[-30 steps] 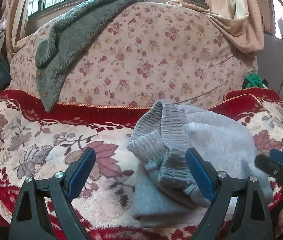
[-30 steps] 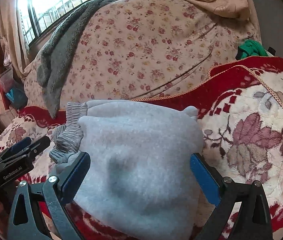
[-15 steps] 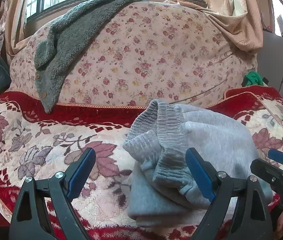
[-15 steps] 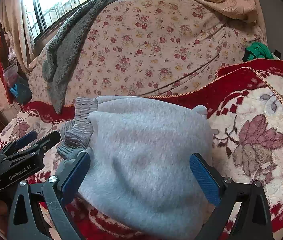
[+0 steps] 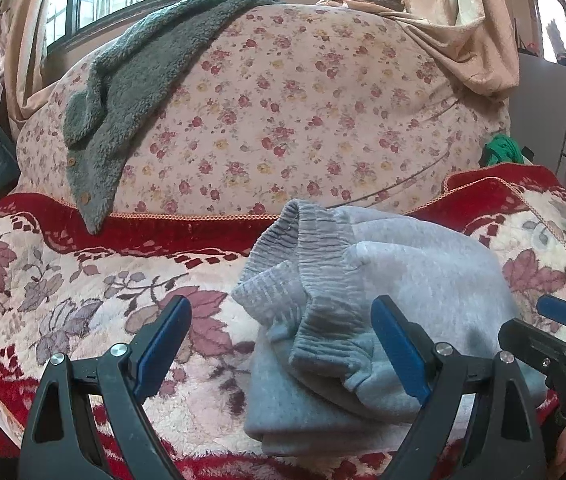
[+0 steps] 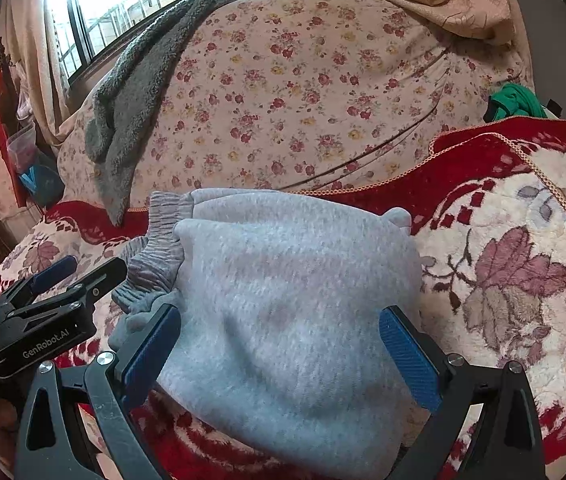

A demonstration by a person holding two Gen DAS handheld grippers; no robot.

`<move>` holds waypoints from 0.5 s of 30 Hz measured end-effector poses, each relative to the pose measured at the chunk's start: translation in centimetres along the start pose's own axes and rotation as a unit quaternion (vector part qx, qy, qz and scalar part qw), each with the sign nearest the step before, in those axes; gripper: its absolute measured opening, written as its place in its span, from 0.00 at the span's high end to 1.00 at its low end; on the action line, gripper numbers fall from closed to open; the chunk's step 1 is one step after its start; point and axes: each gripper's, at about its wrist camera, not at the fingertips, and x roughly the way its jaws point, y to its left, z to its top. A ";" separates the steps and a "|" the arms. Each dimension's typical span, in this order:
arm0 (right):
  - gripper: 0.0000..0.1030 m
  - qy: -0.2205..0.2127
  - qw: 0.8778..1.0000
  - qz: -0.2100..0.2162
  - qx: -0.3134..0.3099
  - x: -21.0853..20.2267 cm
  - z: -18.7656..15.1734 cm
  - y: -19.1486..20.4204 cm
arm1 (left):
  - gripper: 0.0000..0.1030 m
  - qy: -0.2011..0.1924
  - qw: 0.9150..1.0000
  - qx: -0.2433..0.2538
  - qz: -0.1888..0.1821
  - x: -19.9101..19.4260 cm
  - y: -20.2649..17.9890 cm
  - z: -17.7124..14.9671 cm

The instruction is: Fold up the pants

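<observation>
The grey pants [image 5: 383, 320] are seen folded into a thick bundle on the red and cream floral blanket [image 5: 63, 280] that covers the seat. The bundle lies near the front edge of the blanket, toward its right half, with the ribbed waistband [image 5: 315, 264] turned to the left side and standing a little raised. Behind the bundle, the red border of the blanket meets the flowered backrest cover [image 5: 283, 120], over which a green fleece garment [image 5: 135, 80] is draped at the upper left.

The left gripper [image 5: 281, 340] is held with its jaws spread wide; nothing is gripped between them. Its right blue pad [image 5: 399, 352] is seen in front of the waistband end of the pants; whether it touches the cloth cannot be told.

The right gripper [image 6: 279, 356] is also held wide open over the smooth part of the bundle, and no cloth is pinched by it.
</observation>
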 end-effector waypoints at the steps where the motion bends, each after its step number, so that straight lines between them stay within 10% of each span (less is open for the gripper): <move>1: 0.01 -0.001 1.000 0.000 0.000 0.0 0.0 0.0 | 0.12 0.000 1.000 0.002 -0.001 0.0 -0.1 0.0; 15: 0.01 -0.006 1.000 -0.013 0.009 -0.6 0.0 -2.0 | 0.12 -0.004 1.000 0.020 -0.010 0.2 -1.9 0.4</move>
